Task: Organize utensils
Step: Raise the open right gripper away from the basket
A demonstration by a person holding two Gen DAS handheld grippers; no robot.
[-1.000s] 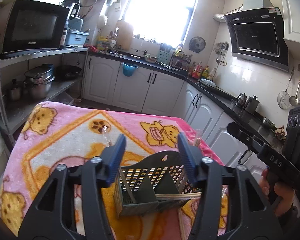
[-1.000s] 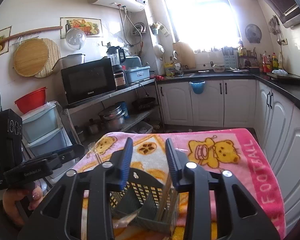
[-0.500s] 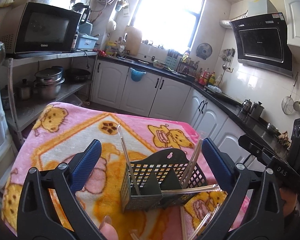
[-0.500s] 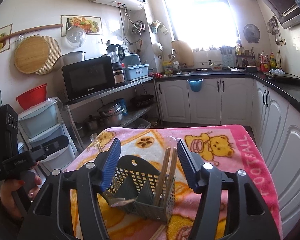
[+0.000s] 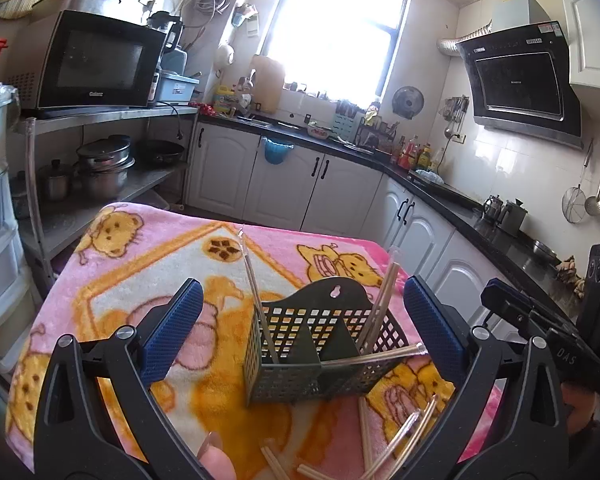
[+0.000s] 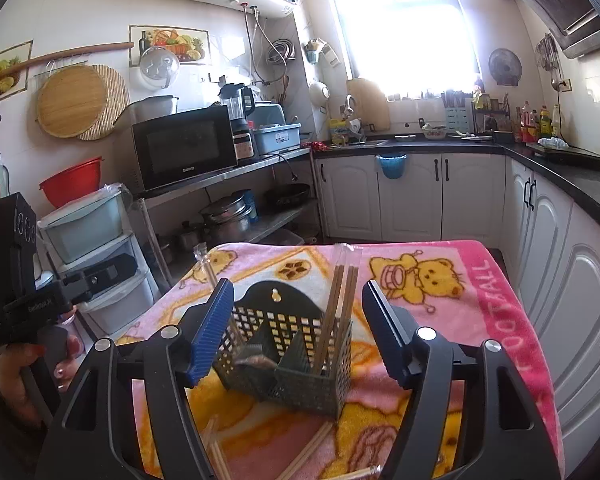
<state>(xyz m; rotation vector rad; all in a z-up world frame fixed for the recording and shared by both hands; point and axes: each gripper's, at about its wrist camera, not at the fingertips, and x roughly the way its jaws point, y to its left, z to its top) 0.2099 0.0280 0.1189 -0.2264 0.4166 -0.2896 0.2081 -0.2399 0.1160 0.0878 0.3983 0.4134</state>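
Note:
A dark perforated utensil basket [image 5: 320,356] [image 6: 288,360] stands on the pink bear blanket [image 5: 140,280]. A wrapped stick [image 5: 256,292] leans in its left compartment. A pair of chopsticks [image 5: 380,304] [image 6: 338,308] stands in the right one, and another wrapped pair [image 5: 374,354] lies across the rim. Loose chopsticks [image 5: 392,440] [image 6: 312,448] lie on the blanket in front of the basket. My left gripper [image 5: 300,300] is wide open just short of the basket. My right gripper [image 6: 298,286] is opening, with its pads clear of the basket and sticks.
White cabinets [image 6: 412,196] under a dark counter run along the back and right. A metal shelf with pots [image 5: 100,168] and a microwave [image 5: 92,64] stands to the left, beside plastic drawers [image 6: 92,236]. The blanket's far edge [image 6: 380,246] drops to the floor.
Both grippers' jaws have spread wider and both have drawn back from the basket. The chopsticks that were between the jaws now stand free in the basket.

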